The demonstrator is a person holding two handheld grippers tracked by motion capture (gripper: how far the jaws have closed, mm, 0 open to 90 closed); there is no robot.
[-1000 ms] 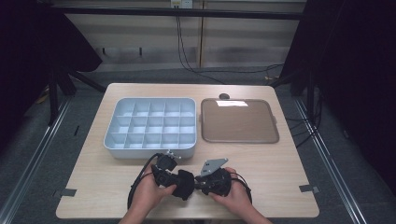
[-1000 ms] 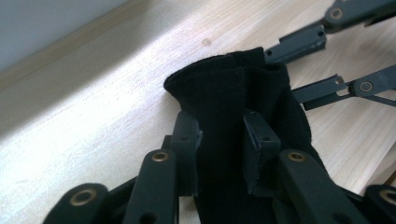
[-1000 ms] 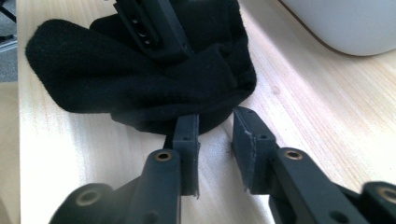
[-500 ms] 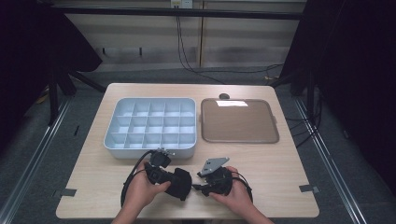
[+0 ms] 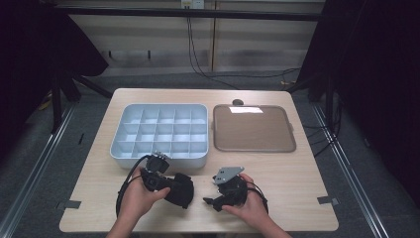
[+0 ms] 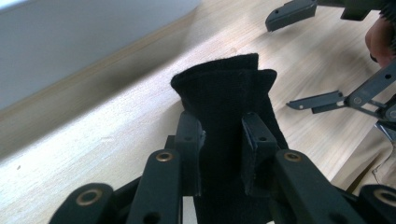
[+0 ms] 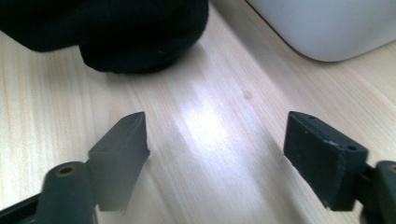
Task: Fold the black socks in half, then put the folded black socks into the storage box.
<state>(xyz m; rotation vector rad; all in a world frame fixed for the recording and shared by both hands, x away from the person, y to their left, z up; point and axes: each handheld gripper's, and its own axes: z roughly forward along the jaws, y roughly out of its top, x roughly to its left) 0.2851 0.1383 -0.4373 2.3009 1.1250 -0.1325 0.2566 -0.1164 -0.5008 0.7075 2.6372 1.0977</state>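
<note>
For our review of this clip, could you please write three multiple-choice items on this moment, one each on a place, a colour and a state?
1. Where is the brown tray?
A. right of the compartment box
B. left of it
C. inside it

2. What colour is the folded cloth?
A. white
B. red
C. black

3. How is the right gripper?
A. shut on the cloth
B. open, nothing between its fingers
C. shut on the box

Answers: 1 A, the high view shows them side by side; 2 C, it is black in all views; 3 B, bare table lies between its spread fingers, while the left gripper holds the cloth.
</note>
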